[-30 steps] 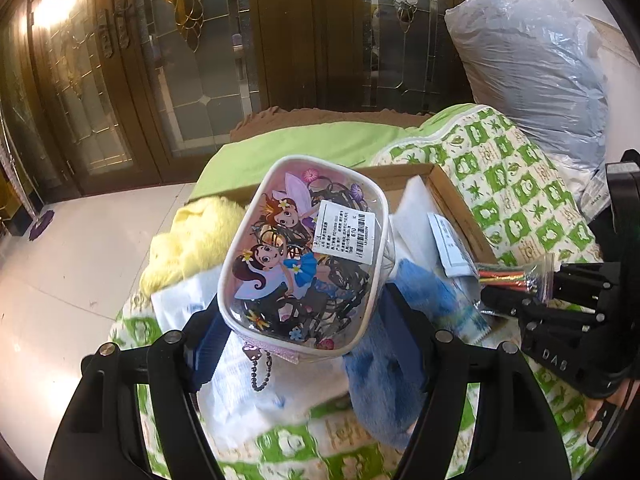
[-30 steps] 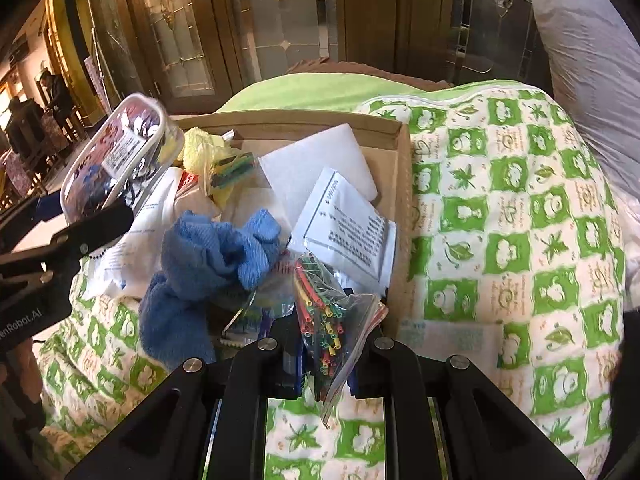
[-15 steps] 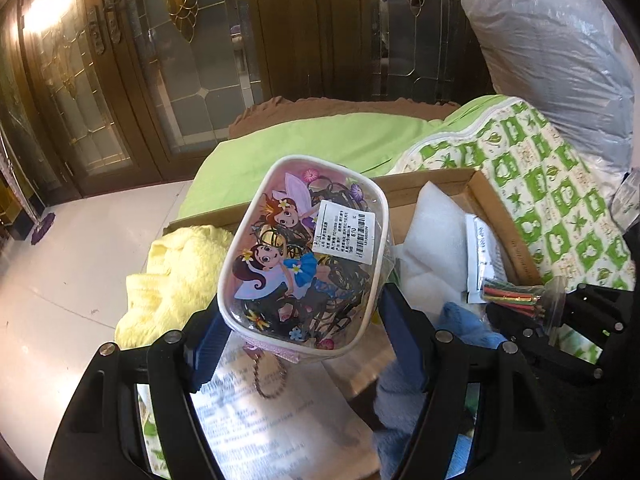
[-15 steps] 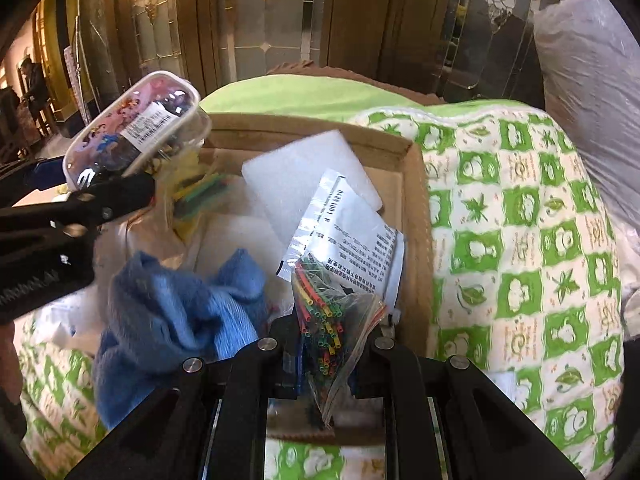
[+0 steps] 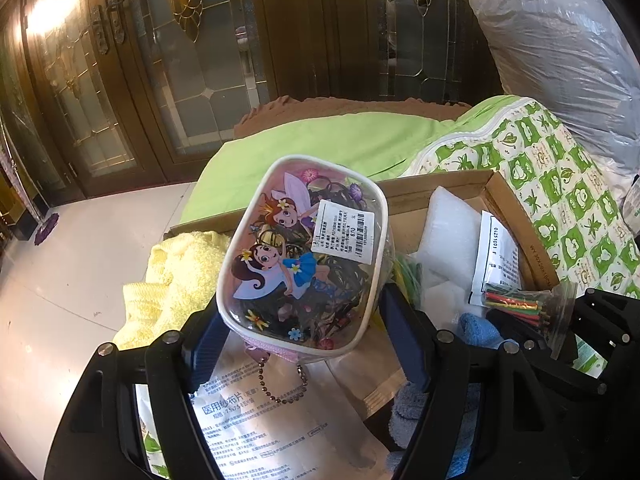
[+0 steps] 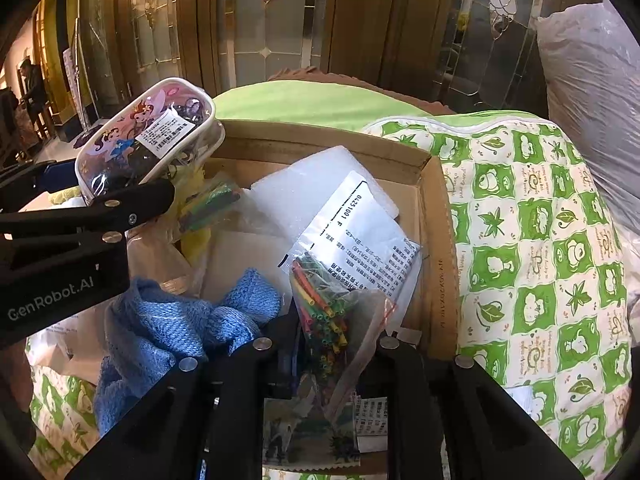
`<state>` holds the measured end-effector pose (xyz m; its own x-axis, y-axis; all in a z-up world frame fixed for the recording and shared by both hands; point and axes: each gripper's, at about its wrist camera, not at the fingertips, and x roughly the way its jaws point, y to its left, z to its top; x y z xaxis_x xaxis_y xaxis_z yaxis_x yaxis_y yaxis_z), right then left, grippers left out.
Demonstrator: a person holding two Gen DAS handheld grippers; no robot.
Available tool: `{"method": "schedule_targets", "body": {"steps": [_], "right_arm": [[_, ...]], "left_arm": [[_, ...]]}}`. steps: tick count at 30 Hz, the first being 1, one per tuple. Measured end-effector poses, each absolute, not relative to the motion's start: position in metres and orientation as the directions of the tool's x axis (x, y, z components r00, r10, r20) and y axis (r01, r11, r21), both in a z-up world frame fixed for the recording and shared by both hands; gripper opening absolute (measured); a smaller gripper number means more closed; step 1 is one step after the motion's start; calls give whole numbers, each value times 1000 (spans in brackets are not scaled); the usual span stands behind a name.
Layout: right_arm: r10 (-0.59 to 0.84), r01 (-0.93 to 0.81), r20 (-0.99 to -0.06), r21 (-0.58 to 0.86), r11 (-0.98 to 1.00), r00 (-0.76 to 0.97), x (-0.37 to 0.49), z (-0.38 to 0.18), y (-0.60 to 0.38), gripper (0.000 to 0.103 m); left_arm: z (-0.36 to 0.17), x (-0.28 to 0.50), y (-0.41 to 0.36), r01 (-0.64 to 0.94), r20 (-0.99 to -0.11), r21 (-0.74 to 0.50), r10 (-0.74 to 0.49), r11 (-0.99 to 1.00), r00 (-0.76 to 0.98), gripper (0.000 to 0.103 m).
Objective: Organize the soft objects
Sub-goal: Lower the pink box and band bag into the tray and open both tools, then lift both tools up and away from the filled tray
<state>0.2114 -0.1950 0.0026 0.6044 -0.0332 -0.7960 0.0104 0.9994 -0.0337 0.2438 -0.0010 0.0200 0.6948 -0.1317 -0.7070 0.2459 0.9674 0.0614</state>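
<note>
Pouch: your left gripper (image 5: 304,320) is clamped on the clear cartoon pouch (image 5: 304,252), its blue pads pressing the two long sides near the lower end. The pouch sits at the centre of the left wrist view, held above the cardboard box (image 5: 516,216).
Pouch axis: the long axis runs from the lower left of that frame up toward the upper right, printed face and white barcode label toward the camera, bead chain (image 5: 280,380) hanging from the low end. In the right wrist view the pouch (image 6: 148,136) lies in the upper left, tilted, high end pointing to the right.
Bag of sticks: your right gripper (image 6: 324,344) has the small clear bag of coloured sticks (image 6: 324,304) between its fingers, at the lower centre of that frame. Its long axis runs nearly upright in the frame, leaning slightly left at the top. The jaws have just been opening a little, with the bag between them; the pads are hidden behind the bag, so you cannot tell whether they press on it.
Box contents: blue cloth (image 6: 172,328) at the lower left of the right wrist view, yellow towel (image 5: 176,276) left of the pouch, white foam sheet (image 6: 316,188) and printed white packet (image 6: 360,240) toward the box's right wall.
Under it all: green and white patterned quilt (image 6: 532,240).
Change from a second ago: both views have closed in on the box. The blue cloth that lay under the pouch now shows only at the lower right of the left wrist view, and a printed packet (image 5: 256,420) fills the space between your left fingers. The pouch's tilt in the grip is unchanged.
</note>
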Motion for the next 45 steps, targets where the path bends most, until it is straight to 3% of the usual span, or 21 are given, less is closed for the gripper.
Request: {"method": "schedule_targets", "body": {"steps": [16, 21, 23, 26, 45], "right_arm": [[-37, 31, -761, -22, 999, 648, 194, 21, -196, 48], [-28, 39, -738, -1, 999, 674, 181, 34, -198, 70], [-35, 43, -724, -8, 999, 689, 174, 41, -198, 74], [-32, 40, -711, -5, 999, 702, 165, 50, -201, 82], [91, 3, -748, 123, 992, 657, 42, 79, -222, 96]], "left_arm": [[39, 233, 1, 230, -684, 48, -136, 972, 717, 73], [53, 224, 3, 197, -657, 66, -106, 978, 747, 75], [61, 218, 5, 178, -637, 82, -86, 981, 766, 83], [74, 209, 10, 161, -614, 92, -71, 983, 786, 83], [62, 82, 28, 114, -639, 28, -70, 993, 766, 83]]}}
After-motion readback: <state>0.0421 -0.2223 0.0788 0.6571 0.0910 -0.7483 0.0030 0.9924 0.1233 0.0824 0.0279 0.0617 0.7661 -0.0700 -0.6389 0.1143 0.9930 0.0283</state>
